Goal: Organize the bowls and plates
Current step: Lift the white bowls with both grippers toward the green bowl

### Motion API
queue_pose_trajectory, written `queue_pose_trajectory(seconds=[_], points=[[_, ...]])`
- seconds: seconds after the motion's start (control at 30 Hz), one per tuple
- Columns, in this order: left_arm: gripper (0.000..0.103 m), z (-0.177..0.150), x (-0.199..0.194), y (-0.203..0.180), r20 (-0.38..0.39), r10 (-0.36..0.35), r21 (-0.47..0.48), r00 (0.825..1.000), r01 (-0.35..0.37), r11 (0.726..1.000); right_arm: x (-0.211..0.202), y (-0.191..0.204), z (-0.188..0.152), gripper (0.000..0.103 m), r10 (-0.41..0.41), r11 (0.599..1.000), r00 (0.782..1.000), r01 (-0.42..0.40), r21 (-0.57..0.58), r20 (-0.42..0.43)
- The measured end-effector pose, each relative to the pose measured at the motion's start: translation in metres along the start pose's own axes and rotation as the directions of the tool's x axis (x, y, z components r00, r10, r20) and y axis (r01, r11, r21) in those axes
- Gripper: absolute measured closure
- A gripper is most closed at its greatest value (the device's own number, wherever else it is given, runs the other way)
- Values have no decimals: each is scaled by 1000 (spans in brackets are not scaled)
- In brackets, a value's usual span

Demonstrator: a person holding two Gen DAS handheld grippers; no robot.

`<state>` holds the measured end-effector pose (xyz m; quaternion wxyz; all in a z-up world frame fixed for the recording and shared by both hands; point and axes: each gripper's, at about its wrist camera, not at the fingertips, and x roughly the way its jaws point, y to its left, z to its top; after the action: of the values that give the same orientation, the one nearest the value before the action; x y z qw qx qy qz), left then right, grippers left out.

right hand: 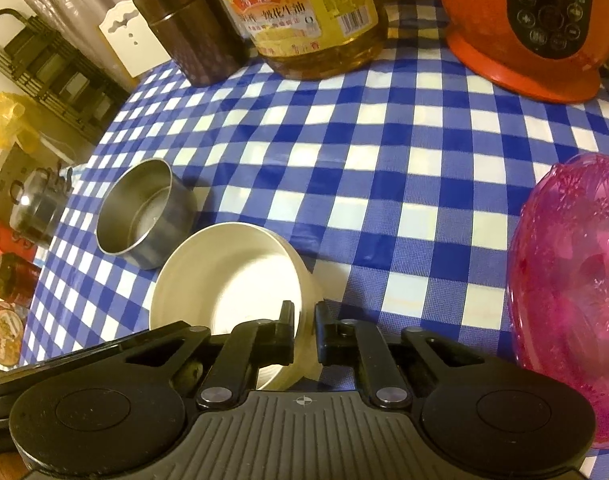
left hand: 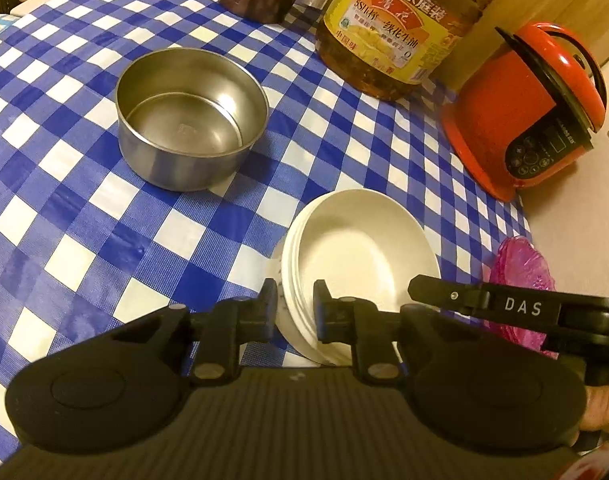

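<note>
A stack of white bowls (left hand: 356,256) rests on the blue checked tablecloth (left hand: 104,220). My left gripper (left hand: 296,304) is shut on the stack's near left rim, one finger inside and one outside. From the right, my right gripper (right hand: 304,320) is shut on the opposite rim of the white bowls (right hand: 232,276); in the left wrist view only one of its fingers (left hand: 428,290) shows. An empty steel bowl (left hand: 192,120) stands alone further back on the left, and appears as the steel bowl (right hand: 144,212) just behind the stack in the right wrist view.
A pink translucent bowl (right hand: 572,288) sits to the right of the stack. Along the back stand an oil bottle (left hand: 392,28), a dark canister (right hand: 188,28) and a red rice cooker (left hand: 532,112). Pots and jars (right hand: 36,208) crowd beyond the table's left edge.
</note>
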<state>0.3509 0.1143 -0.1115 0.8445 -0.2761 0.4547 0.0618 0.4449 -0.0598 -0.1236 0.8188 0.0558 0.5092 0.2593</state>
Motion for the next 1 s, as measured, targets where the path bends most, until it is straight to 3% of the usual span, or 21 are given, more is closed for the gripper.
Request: queue_pose_trajectory(seconds=[0.6,1.0], points=[[87,22,-54,-31,79,-56,48,995,52,998,-63,19,13,94,1,1000,992,0,-8,124],[87,1,-112,-56,100,-107,102,989,96,990,-130,30,-12,94,-8,1000,982,6,11,189]])
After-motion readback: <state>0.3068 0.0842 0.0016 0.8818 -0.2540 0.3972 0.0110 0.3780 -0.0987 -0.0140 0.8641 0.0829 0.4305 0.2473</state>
